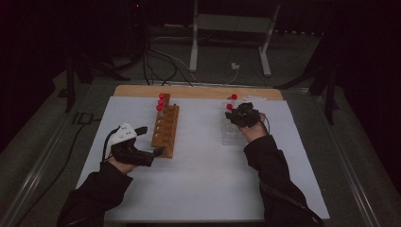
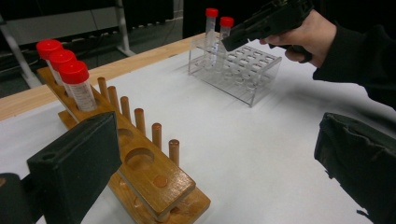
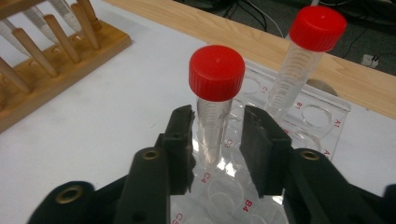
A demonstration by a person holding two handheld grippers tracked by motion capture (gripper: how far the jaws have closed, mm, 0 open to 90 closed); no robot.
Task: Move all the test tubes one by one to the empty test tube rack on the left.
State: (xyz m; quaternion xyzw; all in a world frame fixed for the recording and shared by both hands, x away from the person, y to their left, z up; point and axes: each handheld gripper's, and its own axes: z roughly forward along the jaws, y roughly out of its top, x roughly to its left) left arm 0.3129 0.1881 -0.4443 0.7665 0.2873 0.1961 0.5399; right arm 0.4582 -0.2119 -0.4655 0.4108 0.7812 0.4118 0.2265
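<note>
My right gripper (image 3: 217, 135) reaches into the clear plastic rack (image 3: 322, 109), its two black fingers (image 3: 180, 140) set on either side of a red-capped tube (image 3: 215, 93) that stands upright in a hole. A thin gap shows on each side of the tube, so the pads are not yet pressing it. A second red-capped tube (image 3: 306, 60) stands just beyond my fingertips. My left gripper (image 1: 150, 140) rests with its fingers spread wide around the near end of the wooden rack (image 2: 140, 158), gripping nothing; three capped tubes (image 2: 74, 84) stand at its far end.
</note>
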